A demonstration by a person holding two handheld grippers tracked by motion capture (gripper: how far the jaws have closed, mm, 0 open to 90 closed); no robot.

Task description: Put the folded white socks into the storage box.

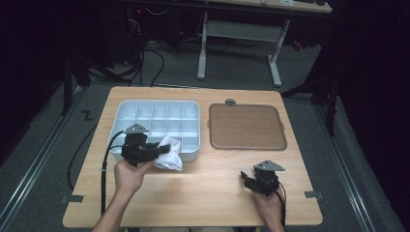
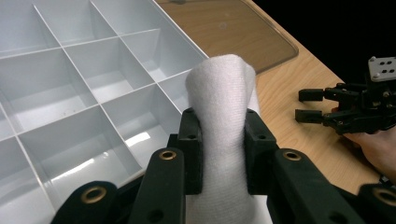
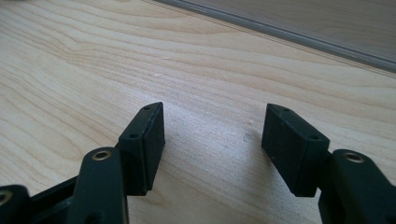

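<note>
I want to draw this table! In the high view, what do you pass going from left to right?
White divided tray → white cloth held in the left tool → brown flat lid → right tool.

Dim room, dark at both sides. Light wooden table (image 1: 208, 193) on grey carpeted floor (image 1: 43, 145). Beyond its far edge, white desk legs (image 1: 275, 63) and loose black cables (image 1: 145, 63). Metal rail (image 1: 29, 169) along near left.
</note>
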